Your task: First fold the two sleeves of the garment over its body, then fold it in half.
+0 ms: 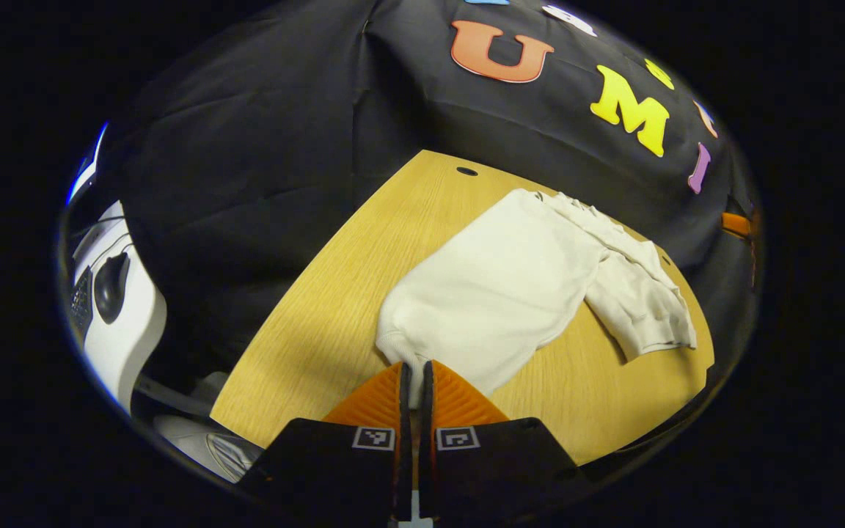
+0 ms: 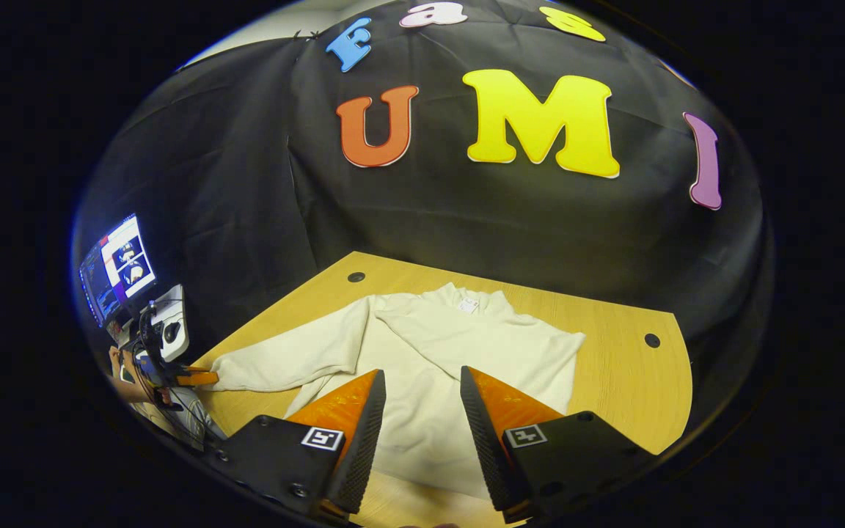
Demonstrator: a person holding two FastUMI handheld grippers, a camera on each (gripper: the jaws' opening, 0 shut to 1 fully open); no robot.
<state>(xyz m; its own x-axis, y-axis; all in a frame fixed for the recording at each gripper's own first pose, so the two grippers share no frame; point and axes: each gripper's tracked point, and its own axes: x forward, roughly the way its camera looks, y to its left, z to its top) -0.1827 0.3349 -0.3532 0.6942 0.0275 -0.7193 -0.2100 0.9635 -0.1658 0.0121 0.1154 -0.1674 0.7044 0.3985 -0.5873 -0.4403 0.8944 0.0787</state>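
1. Sweater [image 2: 437, 367], cream-white, lies spread on the wooden surface [image 2: 613, 381] in the right gripper view, collar toward 12 o'clock near the black cloth wall.
2. One sleeve [image 2: 422, 323] is folded across the body; the other sleeve [image 2: 283, 363] stretches out toward 9 o'clock, reaching the surface's edge.
3. Left claw [image 1: 414, 381], at 6 o'clock in the left gripper view, has its orange fingers [image 1: 375, 400] nearly together with a thin strip of the sweater's cuff pinched between them.
4. In the right gripper view that same claw shows small at 9 o'clock, at the end of the outstretched sleeve, with a person's hand behind it.
5. Right claw [image 2: 422, 389] hangs above the sweater's lower body at 6 o'clock, fingers wide apart, gripping nothing.
6. A monitor [image 2: 118, 268] glows at 9 o'clock, off the surface.
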